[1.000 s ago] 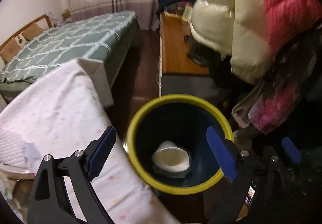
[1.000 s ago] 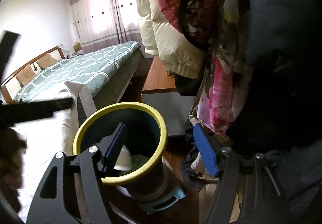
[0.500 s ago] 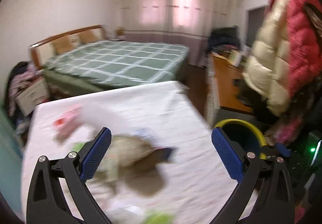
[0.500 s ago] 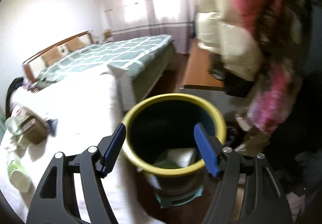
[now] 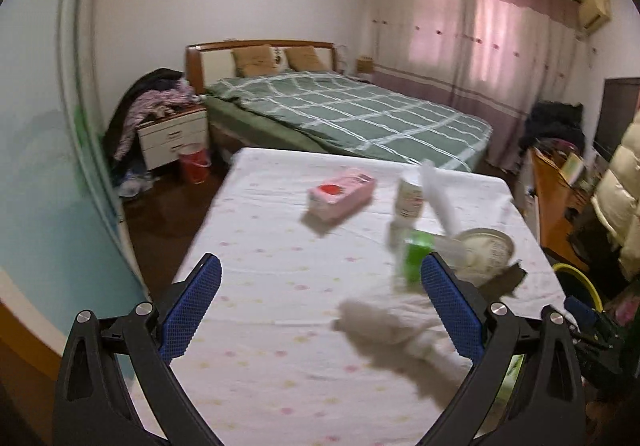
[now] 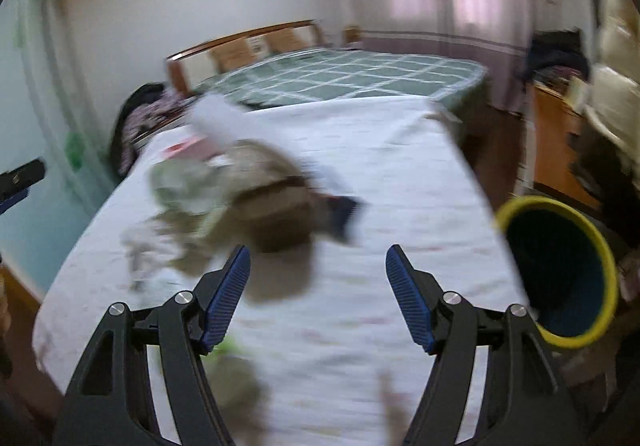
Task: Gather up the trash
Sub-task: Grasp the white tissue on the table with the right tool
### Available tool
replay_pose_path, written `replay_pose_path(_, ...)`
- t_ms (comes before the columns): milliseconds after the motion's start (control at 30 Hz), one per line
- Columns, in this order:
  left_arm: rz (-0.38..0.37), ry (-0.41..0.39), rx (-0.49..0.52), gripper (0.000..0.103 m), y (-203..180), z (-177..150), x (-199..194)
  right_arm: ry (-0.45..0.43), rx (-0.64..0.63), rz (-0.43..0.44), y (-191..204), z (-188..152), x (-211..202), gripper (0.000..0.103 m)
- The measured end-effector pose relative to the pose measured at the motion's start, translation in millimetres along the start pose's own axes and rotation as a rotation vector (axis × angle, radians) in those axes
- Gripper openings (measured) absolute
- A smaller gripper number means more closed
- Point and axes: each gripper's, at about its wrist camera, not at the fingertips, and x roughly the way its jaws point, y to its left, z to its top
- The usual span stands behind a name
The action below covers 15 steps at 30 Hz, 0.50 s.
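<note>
Both of our grippers empty above the table (image 5: 280, 326).
Our left gripper (image 5: 320, 306) has just spread wide, our right gripper (image 6: 318, 298) gapes; litter lies on the table's right half, the yellow-rimmed bin (image 6: 560, 266) just beside that edge.

free: near-left cloth (image 5: 280, 286) | blocked: trash cluster (image 5: 424, 246) right side

Each hand-held gripper, left (image 5: 318, 308) and right (image 6: 318, 296), has black plastic arms with triangular cut-outs, silver round screws at the pivots, and two fingers (image 5: 188, 310) faced with ribbed blue pads (image 6: 226, 296)
</note>
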Motion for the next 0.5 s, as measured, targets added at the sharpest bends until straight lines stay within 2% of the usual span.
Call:
replay_pose_path(100, 0.019, -0.016, -0.015, 0.098, 14, -2, -6, 0.032, -0.058, 0.09, 37, 5, 14, 0.067)
replay_pose_path(233, 0.031, -0.011, -0.023, 0.098, 20, -2, -2, 0.085, -0.112, 0.168, 76, 10, 40, 0.067)
replay_pose_path(500, 0.02, 0.012, -0.037, 0.098, 27, -7, 8, 0.166, -0.17, 0.163, 120, 20, 79, 0.065)
